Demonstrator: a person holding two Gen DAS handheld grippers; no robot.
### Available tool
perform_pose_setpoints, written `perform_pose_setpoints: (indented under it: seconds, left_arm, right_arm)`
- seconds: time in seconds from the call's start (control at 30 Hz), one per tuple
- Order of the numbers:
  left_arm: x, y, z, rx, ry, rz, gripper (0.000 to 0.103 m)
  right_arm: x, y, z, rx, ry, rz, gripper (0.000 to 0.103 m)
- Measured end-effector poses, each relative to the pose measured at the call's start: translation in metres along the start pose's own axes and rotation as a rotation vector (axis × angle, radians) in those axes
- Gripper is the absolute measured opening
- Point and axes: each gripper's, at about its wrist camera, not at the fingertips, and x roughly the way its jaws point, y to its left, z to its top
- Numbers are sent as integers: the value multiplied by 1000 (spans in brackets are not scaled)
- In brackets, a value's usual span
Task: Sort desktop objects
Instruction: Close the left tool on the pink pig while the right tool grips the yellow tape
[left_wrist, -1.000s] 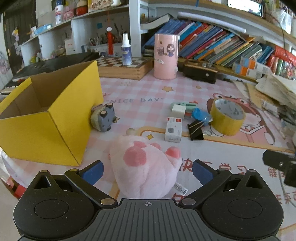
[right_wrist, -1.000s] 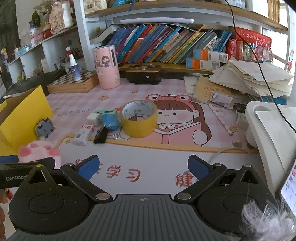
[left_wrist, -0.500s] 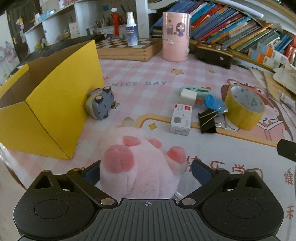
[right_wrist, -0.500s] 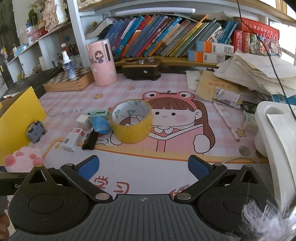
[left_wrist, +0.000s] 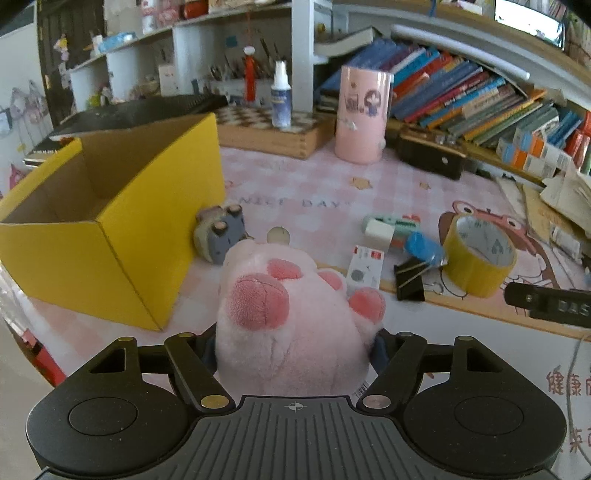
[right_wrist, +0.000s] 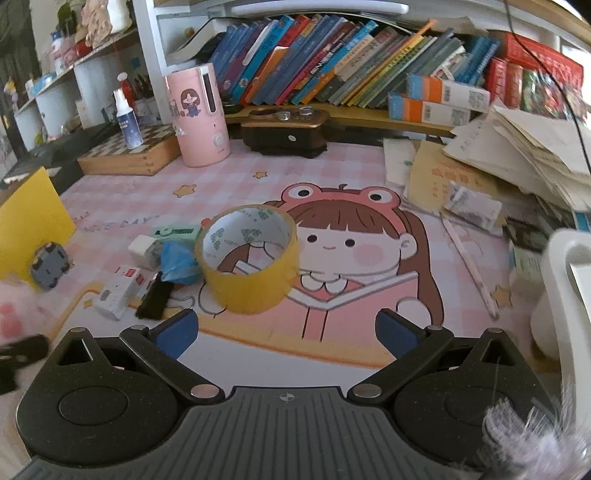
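A home study desk: cartoon desk mat (right_wrist: 258, 173) ahead, row of books (right_wrist: 332, 62) on the shelf beyond.

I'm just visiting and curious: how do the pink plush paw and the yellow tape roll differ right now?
The pink plush paw is soft and fuzzy; the yellow tape roll is a smooth, hollow ring. The paw sits squeezed between the fingers of the left gripper, whose jaws have just been closing, while the tape roll lies free on the desk mat, ahead of the open right gripper. The paw is nearer the yellow box.
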Motion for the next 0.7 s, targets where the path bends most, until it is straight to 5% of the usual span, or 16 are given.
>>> perform_pose_setpoints:
  seconds: [0.7]
  left_arm:
    - [-26,34,-18,-73,-5,66,74]
  right_arm:
    - [73,26,27,-230,23,31,101]
